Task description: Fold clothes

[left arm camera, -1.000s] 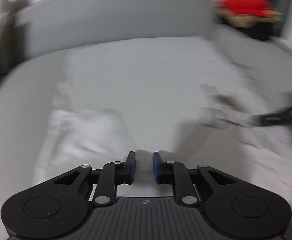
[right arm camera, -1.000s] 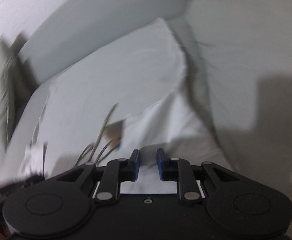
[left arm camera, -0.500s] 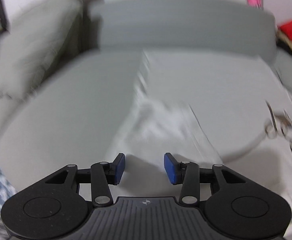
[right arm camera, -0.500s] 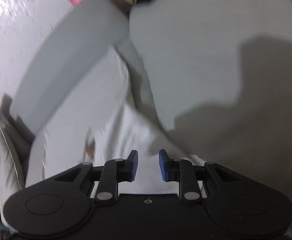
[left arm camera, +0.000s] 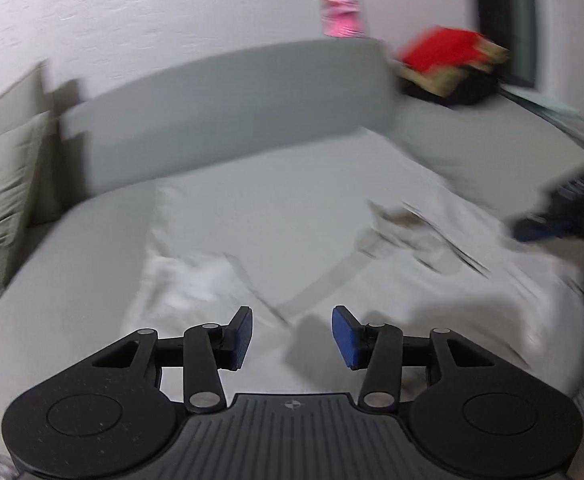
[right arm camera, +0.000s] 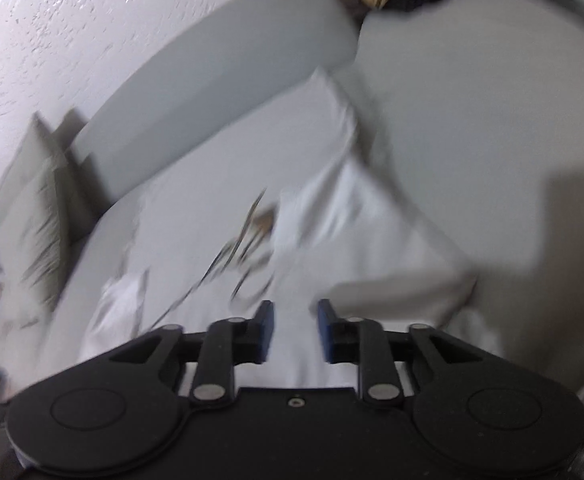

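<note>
White garment (left arm camera: 332,208) lies spread on the sofa (left arm camera: 91,240) seat (print up); your left gripper (left arm camera: 292,334) and right gripper (right arm camera: 294,330) hover spread, empty, ready for hems.

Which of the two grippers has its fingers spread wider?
The left gripper: its blue fingers stand far apart, while the right gripper shows a narrower gap.

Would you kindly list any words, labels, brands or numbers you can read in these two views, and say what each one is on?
None can be read.
White garment: a dark printed design, too blurred to tell whether it holds letters.
Left gripper base: a small round emblem, no legible text.
</note>
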### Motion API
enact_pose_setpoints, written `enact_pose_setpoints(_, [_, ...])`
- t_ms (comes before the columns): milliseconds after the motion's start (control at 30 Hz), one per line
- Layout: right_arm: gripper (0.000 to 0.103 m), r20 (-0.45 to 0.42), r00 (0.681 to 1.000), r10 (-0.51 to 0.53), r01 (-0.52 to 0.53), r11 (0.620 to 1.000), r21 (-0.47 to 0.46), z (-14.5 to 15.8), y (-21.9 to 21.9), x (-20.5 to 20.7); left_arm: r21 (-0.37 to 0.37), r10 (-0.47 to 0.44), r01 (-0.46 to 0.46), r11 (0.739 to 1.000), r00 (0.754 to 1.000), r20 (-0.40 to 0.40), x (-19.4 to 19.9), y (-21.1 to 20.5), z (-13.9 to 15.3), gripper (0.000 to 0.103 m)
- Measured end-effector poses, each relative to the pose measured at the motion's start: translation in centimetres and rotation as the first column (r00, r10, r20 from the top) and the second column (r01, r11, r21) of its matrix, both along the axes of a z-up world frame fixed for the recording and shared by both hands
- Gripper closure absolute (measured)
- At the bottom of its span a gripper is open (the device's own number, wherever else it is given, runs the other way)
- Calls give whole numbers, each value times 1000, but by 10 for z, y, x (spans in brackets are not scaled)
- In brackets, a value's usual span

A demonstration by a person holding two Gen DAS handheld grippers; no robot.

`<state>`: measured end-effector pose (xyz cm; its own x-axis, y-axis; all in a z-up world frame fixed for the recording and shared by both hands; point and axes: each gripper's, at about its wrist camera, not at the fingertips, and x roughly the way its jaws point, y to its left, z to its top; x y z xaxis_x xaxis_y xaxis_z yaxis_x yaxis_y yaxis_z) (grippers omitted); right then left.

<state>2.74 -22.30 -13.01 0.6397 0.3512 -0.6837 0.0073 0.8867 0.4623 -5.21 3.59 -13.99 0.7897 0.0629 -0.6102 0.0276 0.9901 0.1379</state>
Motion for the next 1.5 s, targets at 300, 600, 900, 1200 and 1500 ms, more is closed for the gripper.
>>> enact_pose_setpoints(300, [91,-31,996,-82,81,996,-26,-31,8,84,2,285,-289,957,939,-191,88,64,-28,65])
enact_pose_setpoints(600, [88,-98,995,-16,18,1000,19,-48,11,71,-8,86,-87,996,995,-42,39,25,-4,61])
enact_pose_setpoints(900, [86,-134,990,-46,45,999,-12,-40,-7,24,1,104,-107,994,973,-207,22,23,-16,74])
enact_pose_setpoints(1200, [87,53,999,10,-11,1000,29,-19,3,-9,-57,53,-55,997,998,-32,-2,2,6,65])
enact_pose_setpoints(1500, [87,-114,986,121,-131,987,-88,-35,42,-10,14,-29,33,999,971,-237,-12,-14,-9,71])
